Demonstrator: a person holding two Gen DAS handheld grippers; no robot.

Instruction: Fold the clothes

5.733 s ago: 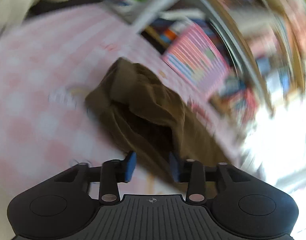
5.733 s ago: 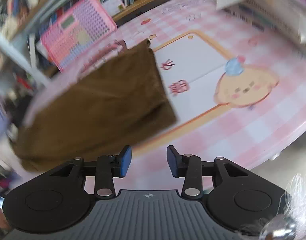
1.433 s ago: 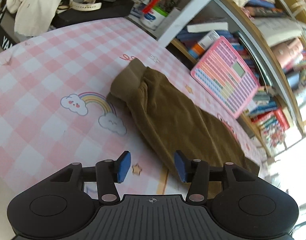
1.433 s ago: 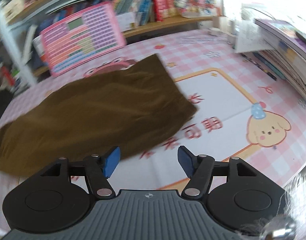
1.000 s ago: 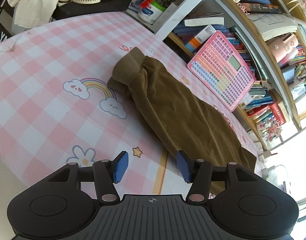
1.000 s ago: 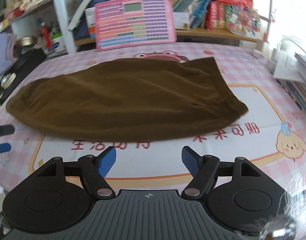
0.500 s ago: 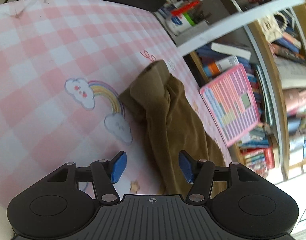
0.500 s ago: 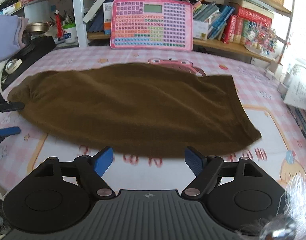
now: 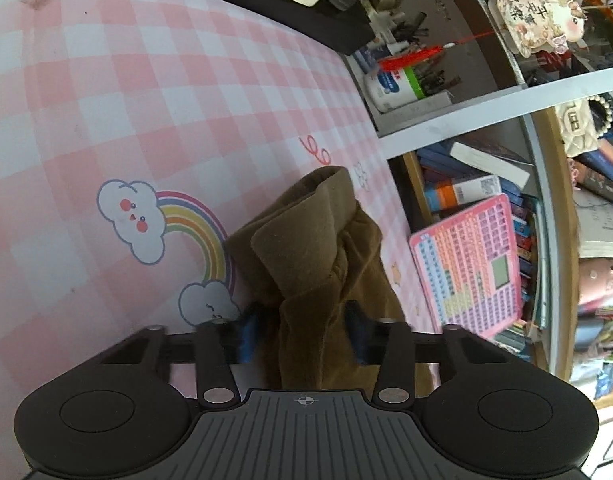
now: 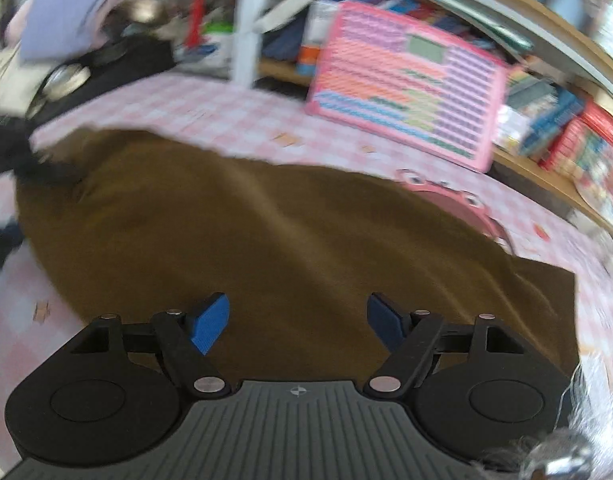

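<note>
Blue fingertips (image 9: 248,330) of my left gripper (image 9: 302,330) have just been closing and now pinch a bunched ridge of the brown corduroy garment (image 9: 306,248) near its cuffed end. On my right gripper (image 10: 298,324) the 2 pads stand wide apart, released, hovering over the garment's broad middle with nothing between them. The garment lies stretched across the pink-and-white checked table mat (image 9: 106,80), beside a printed rainbow with clouds (image 9: 162,224). Behind it a pink keyboard-like toy board (image 10: 406,84) leans against a bookshelf (image 9: 478,184) packed with books. A white tub (image 9: 390,88) holds pens, with nothing blocking my right side.
</note>
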